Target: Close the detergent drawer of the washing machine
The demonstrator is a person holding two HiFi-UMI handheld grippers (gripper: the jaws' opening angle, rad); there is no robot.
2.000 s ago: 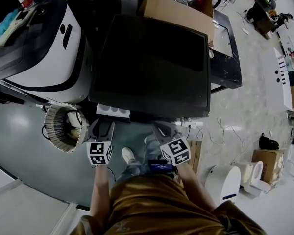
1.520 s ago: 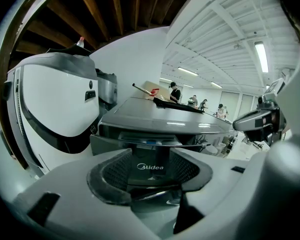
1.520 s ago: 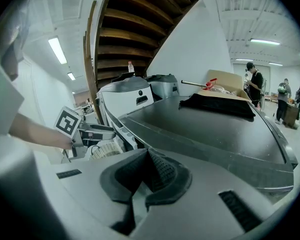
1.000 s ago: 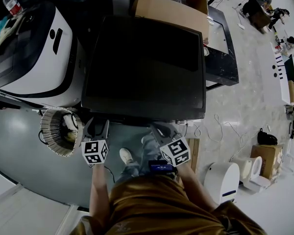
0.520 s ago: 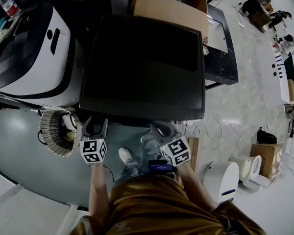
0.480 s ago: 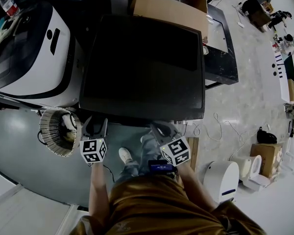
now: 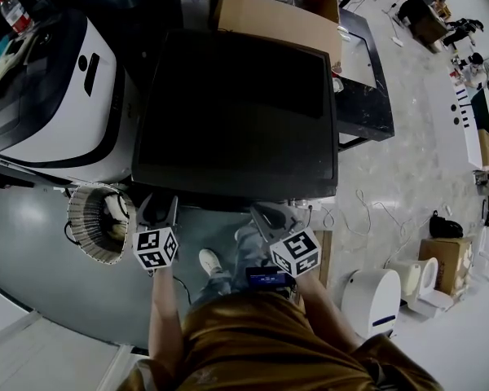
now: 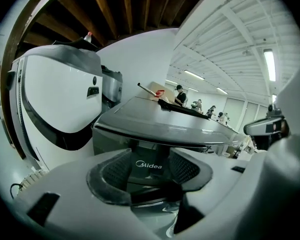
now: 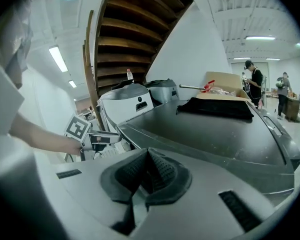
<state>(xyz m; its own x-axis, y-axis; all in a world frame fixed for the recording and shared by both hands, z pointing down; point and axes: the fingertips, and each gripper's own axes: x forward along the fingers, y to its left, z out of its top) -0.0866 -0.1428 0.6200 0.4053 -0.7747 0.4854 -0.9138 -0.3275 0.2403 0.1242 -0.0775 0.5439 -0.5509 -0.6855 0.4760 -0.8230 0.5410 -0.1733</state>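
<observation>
as the drawer no longer protrudes, left gripper (image 7: 157, 208) gapes.

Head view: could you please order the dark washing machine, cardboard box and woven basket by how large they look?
1. dark washing machine
2. cardboard box, cut off at the top edge
3. woven basket; farther down, so true size unsure

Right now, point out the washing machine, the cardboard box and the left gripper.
washing machine (image 7: 236, 112), head view, its dark top.
cardboard box (image 7: 277, 21), head view, front wall.
left gripper (image 7: 158, 204), head view, between its fingertips.
</observation>
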